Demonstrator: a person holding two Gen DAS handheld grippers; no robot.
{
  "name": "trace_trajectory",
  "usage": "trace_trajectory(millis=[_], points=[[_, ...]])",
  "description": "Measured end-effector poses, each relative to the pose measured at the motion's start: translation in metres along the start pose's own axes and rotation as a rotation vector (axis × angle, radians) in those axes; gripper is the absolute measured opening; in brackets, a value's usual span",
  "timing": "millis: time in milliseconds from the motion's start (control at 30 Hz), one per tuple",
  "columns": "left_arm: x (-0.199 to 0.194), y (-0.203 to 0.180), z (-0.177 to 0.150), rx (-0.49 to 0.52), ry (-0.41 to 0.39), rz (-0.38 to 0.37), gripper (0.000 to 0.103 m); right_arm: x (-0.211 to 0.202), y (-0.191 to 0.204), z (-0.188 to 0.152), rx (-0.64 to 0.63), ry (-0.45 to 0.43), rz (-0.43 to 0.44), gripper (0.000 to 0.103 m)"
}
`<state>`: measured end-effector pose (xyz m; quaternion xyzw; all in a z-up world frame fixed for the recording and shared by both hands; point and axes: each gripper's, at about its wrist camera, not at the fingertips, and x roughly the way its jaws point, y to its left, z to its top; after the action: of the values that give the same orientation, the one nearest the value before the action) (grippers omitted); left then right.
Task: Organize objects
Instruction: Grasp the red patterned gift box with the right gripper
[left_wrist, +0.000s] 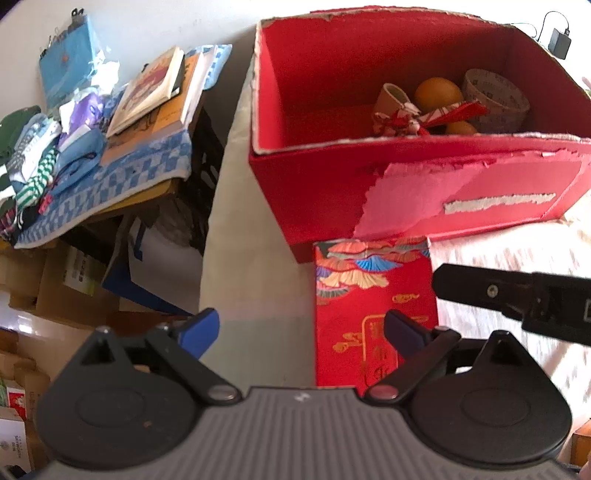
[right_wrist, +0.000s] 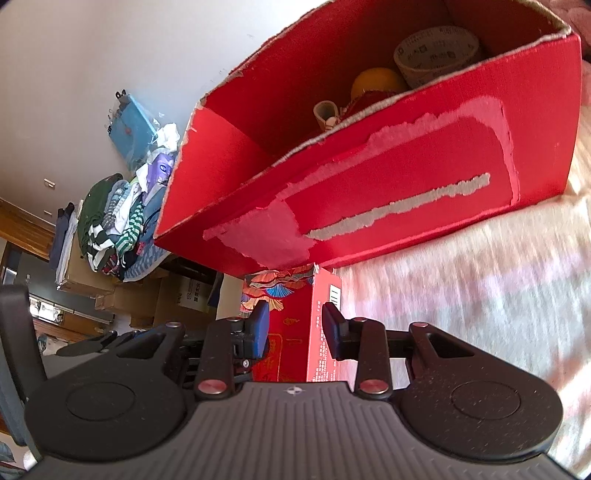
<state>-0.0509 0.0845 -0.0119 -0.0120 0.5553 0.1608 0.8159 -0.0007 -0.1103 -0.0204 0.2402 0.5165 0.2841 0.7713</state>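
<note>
A big open red cardboard box (left_wrist: 424, 192) stands on the pale bedcover. Inside lie an orange (left_wrist: 437, 92), a paper bowl (left_wrist: 495, 99) and a red tasselled ornament (left_wrist: 417, 118). A small red patterned carton (left_wrist: 362, 306) is held in the air in front of the big box. My right gripper (right_wrist: 295, 332) is shut on this carton (right_wrist: 295, 314), one pad on each side. My left gripper (left_wrist: 301, 334) is open and empty, its right finger in front of the carton. The right gripper's finger (left_wrist: 509, 299) shows at the right of the left wrist view.
A side table (left_wrist: 110, 192) with a blue checked cloth, books (left_wrist: 155, 92) and piled clothes stands at the left. Cardboard boxes (left_wrist: 55, 288) sit under it. The bedcover (right_wrist: 480, 295) stretches to the right of the red box.
</note>
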Motion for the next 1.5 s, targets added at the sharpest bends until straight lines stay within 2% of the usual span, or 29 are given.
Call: trace_trajectory(millis=[267, 633, 800, 1000, 1133, 1267, 1500], points=[[0.002, -0.006, -0.007, 0.007, 0.029, -0.023, 0.097, 0.007, -0.002, -0.005, -0.006, 0.034, -0.001, 0.035], [0.003, -0.013, -0.011, 0.007, 0.053, -0.070, 0.098, 0.007, -0.007, -0.003, 0.022, 0.046, 0.007, 0.035], [0.002, -0.018, -0.012, 0.019, 0.064, -0.116, 0.098, 0.007, -0.007, -0.003, 0.017, 0.053, 0.016, 0.035], [0.003, -0.019, -0.013, 0.014, 0.069, -0.125, 0.097, 0.006, -0.007, -0.002, 0.026, 0.051, 0.029, 0.035], [0.003, -0.023, -0.015, 0.025, 0.084, -0.213, 0.097, 0.007, -0.008, -0.001, 0.032, 0.052, 0.038, 0.035], [0.010, -0.023, -0.017, 0.017, 0.102, -0.207, 0.086, 0.010, -0.009, -0.001, 0.036, 0.066, 0.046, 0.035], [0.015, -0.022, -0.017, -0.009, 0.121, -0.216, 0.085, 0.016, -0.012, -0.004, 0.046, 0.104, 0.046, 0.035]])
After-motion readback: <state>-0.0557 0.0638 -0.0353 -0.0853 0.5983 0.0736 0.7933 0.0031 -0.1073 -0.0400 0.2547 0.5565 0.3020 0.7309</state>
